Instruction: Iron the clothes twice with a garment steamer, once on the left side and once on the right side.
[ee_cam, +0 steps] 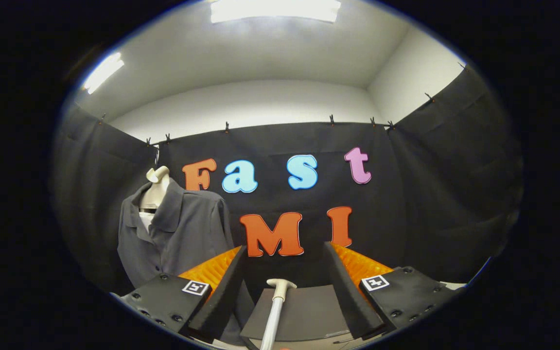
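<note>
Beyond the fingers, to their left, a grey shirt [178, 233] is hanging on a pale mannequin bust [156, 187] against the booth's black cloth wall [430, 194]; its collar is standing open and its front is facing the camera. Nearer, between the fingers and low down, a white steamer [276, 304] is standing upright, its T-shaped head topping a slim handle, with a dark flat panel [309, 311] lying just behind it; what the panel is cannot be told. Judging from this layout, the step in hand is taking up the steamer, since nothing is being gripped yet and the shirt is well apart from the tool. To do it well, the fingers should be closing squarely on the handle below the head, keeping the head pointing toward the shirt, so that the later passes down the left and right sides are running flat against the cloth rather than skewed. A grip too near the head risks tipping the tool. The gripper [285, 277] is spread wide: both fingers are standing clear of the steamer on either side, touching nothing and holding nothing.
</note>
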`<action>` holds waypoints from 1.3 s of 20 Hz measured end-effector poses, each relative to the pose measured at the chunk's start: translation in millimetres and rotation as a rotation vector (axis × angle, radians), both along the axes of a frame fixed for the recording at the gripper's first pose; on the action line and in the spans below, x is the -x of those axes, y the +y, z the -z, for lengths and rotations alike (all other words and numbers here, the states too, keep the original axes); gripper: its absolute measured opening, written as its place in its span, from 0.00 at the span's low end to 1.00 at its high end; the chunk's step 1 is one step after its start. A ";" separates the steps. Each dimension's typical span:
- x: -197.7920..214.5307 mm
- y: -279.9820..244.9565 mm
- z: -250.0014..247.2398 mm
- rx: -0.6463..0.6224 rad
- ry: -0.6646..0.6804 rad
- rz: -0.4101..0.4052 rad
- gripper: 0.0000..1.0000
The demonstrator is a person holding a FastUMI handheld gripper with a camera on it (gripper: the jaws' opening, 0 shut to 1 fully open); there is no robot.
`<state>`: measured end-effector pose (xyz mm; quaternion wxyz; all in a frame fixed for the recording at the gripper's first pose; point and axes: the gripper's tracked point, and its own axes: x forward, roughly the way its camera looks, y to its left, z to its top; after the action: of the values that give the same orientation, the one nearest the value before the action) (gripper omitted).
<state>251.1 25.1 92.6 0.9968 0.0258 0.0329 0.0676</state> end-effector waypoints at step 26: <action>-221.7 46.1 338.8 0.170 0.841 -0.148 0.58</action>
<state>472.8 71.2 -246.2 0.8877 -0.0334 0.4434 0.1196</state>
